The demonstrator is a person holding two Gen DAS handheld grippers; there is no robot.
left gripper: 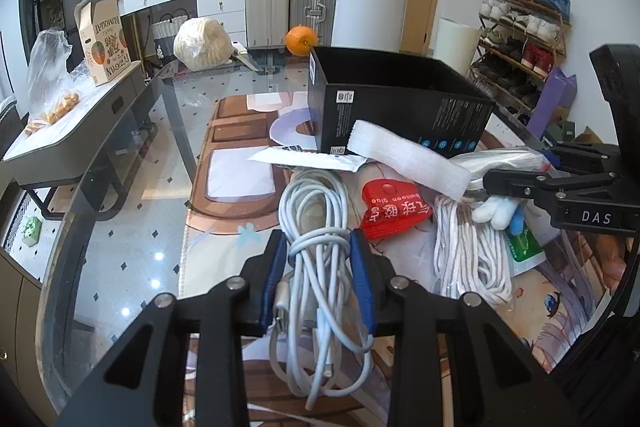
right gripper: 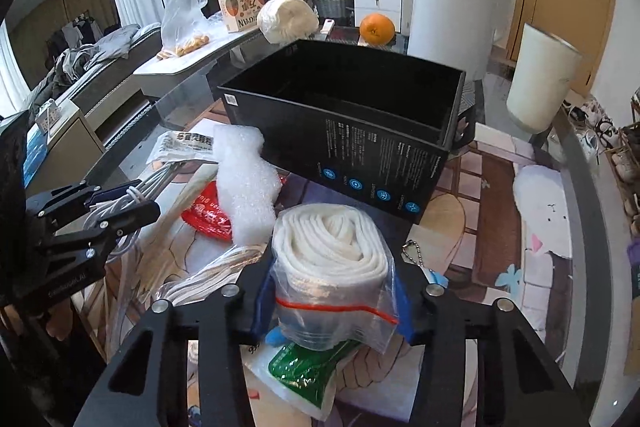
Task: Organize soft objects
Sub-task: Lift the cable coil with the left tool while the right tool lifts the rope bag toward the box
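My left gripper (left gripper: 320, 247) is shut on a coiled white cable bundle (left gripper: 320, 223), held just above the table mat; it also shows in the right wrist view (right gripper: 120, 203). My right gripper (right gripper: 332, 287) is shut on a clear zip bag of rolled white cloth (right gripper: 332, 247); it also shows in the left wrist view (left gripper: 516, 183). An open black box (right gripper: 360, 131) stands behind both, empty inside as far as I see. A white foam strip (left gripper: 408, 159), a red packet (left gripper: 394, 213), a white rope bundle (left gripper: 472, 251) and a green packet (right gripper: 312, 367) lie in front of the box.
An orange (left gripper: 301, 41) and a white wrapped bundle (left gripper: 202, 43) sit at the far end of the glass table (left gripper: 132, 247). A paper packet (right gripper: 184, 147) lies left of the foam. A small plush keychain (left gripper: 496, 213) lies under my right gripper.
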